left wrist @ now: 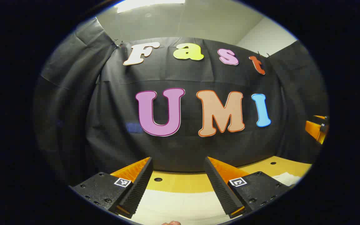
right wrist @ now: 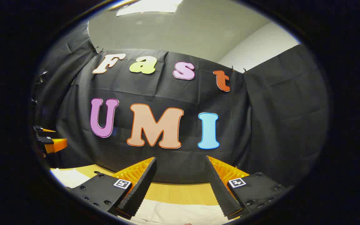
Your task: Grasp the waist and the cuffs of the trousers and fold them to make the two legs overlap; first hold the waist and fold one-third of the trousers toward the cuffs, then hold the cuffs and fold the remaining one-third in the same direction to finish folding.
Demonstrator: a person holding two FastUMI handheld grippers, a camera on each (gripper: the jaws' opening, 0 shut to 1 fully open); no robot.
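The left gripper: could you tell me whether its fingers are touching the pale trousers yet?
Apart. In the left gripper view the left gripper stands open, nothing between its fingers, aimed at the booth wall, with the trousers lying flat on the table below.

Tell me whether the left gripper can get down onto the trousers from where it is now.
Probably yes. The left gripper hangs open above the pale trousers on the yellow table, with nothing between its fingers and the cloth. Which part of the trousers lies under it cannot be told.
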